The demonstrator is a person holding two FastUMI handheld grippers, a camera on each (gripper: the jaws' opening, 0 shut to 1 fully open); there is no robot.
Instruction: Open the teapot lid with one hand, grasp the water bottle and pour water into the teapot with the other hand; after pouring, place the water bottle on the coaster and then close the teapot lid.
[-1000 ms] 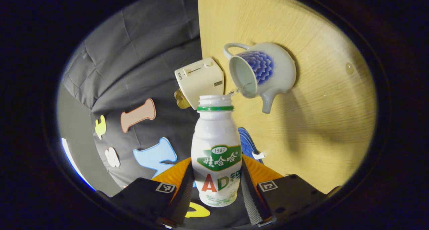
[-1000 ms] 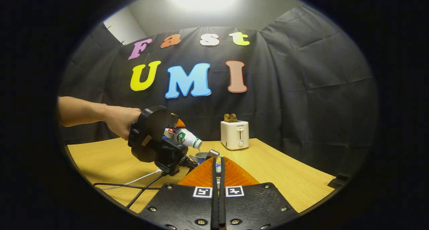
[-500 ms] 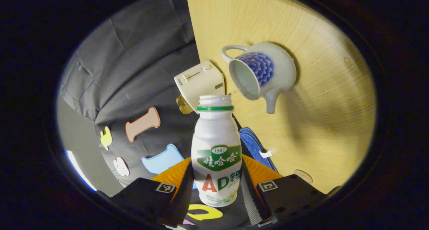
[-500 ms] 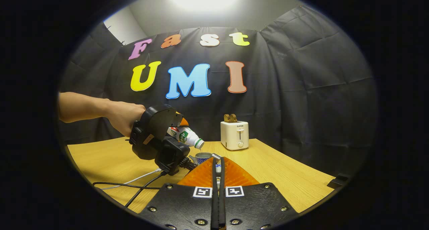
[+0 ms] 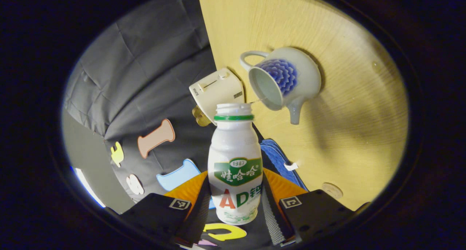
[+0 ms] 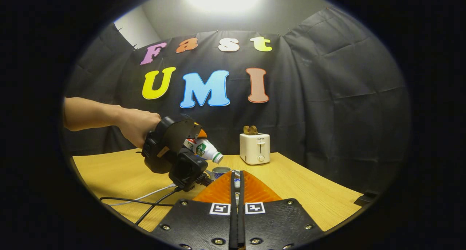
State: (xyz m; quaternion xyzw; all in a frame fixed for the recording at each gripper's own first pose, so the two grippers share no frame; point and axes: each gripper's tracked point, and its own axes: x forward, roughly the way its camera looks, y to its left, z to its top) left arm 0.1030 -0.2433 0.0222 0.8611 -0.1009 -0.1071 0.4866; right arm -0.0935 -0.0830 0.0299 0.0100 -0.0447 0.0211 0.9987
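Observation:
My left gripper is shut on a white water bottle with a green neck ring and no cap. The bottle is tipped toward the white teapot with a blue flower, whose mouth is uncovered. A thin stream of water runs from the bottle's mouth into the pot. In the right gripper view a hand holds that gripper and the tilted bottle over the teapot. My right gripper is shut, with a small pale piece of the teapot lid between its fingertips. A round coaster lies on the table.
A white toaster stands behind the teapot, at the back of the wooden table. A blue cloth lies near the bottle. Cables trail across the table's left front. Black cloth walls the booth.
The left gripper has risen a little and tipped the bottle further over the teapot. The coaster has come into the left gripper view. The right gripper has hardly moved.

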